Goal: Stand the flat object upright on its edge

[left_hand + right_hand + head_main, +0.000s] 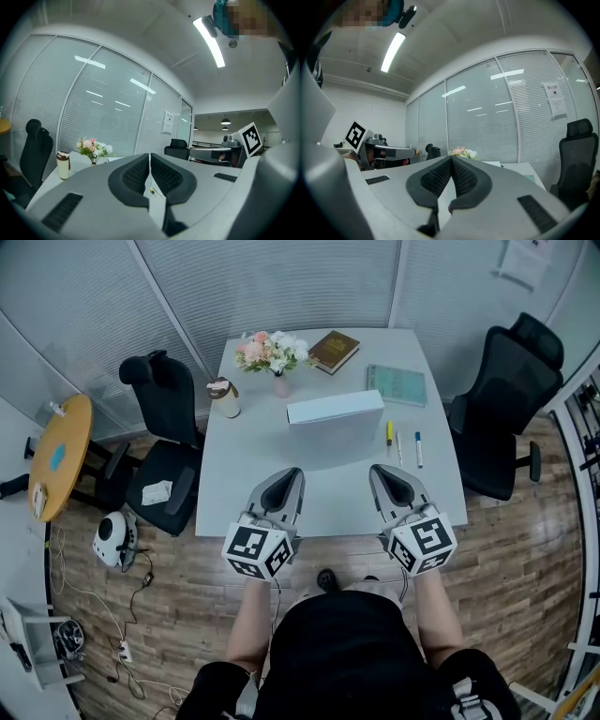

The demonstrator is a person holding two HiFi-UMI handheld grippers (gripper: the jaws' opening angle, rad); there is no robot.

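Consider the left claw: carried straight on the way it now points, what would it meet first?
Probably the white flat box standing ahead: the shut left claw points across bare tabletop at its near face, though the claw's height is hard to judge.

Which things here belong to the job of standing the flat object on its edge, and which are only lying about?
Job: white box; left gripper and right gripper, both shut, empty.
Lying about: flowers, cup, brown book, teal book, pens.
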